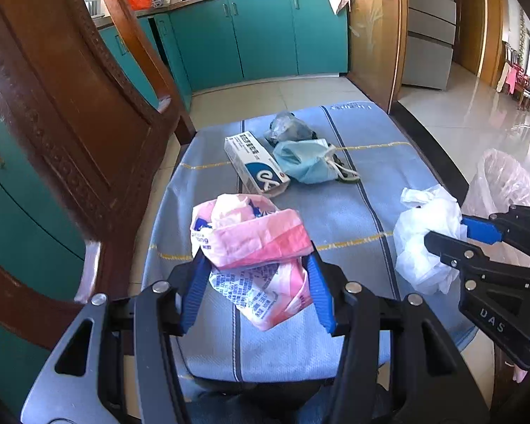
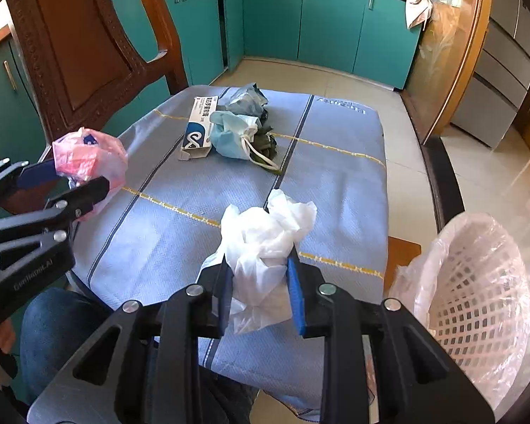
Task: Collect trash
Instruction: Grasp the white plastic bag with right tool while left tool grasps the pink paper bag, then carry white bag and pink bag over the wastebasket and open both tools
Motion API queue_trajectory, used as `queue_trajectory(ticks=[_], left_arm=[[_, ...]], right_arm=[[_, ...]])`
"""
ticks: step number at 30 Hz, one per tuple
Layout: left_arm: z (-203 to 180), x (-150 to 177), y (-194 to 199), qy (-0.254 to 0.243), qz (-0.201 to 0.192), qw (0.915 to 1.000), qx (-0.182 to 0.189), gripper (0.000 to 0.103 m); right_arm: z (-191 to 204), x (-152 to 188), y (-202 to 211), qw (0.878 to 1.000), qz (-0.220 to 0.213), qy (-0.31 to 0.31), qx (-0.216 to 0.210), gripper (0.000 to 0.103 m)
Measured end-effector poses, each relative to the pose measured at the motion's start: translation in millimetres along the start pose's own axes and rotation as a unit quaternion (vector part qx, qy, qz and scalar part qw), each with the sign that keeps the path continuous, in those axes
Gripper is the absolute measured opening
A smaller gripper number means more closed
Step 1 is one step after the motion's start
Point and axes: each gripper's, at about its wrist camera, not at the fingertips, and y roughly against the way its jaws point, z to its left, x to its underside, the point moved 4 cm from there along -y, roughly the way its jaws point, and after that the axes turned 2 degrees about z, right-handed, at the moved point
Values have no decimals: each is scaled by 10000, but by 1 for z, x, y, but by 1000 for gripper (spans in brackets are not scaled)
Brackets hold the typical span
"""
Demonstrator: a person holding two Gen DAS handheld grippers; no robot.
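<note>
left gripper [image 1: 258, 275]: jaws were clamped on a crumpled pink wrapper [image 1: 251, 240], one blue pad on each side. the bundle bulged above the pads, so the hold was on its lower, narrower part, probably to keep the loose film from slipping out.
right gripper [image 2: 261, 275]: jaws were closed on a wad of white plastic [image 2: 265, 243], with the pads pressed into both flanks. the wad sat upright between the pads, its loose ends spilling above and below them.
height of both loads: in both views each load appeared raised off the blue cloth [image 2: 335, 183], though the gap beneath was hard to judge.
waste basket [image 2: 477, 296]: a white lattice basket with a clear liner stood past the right edge of the cloth, near the right gripper and well apart from the left. its mouth leaned toward the table, which would suit a drop from the side.
remaining trash: a white and blue carton [image 1: 256, 166], a blue face mask [image 1: 307, 160] touching it, and a grey crumpled bag [image 1: 289, 127] just behind lay together at the far end of the cloth. they had not yet been collected.
step judged: carry phase, with one item per gripper to halve the trips. the white wad was likely first to the basket, being nearer.
risk: thin film could snag on the liner rim.
</note>
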Motion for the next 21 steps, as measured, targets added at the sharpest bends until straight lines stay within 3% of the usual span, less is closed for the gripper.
queue_trajectory(ticks=[21], left_arm=[[-12,11,-6,-115,86,9999,30,53]], right_arm=[[-1,4,20,9998,-191,-34,98,28]])
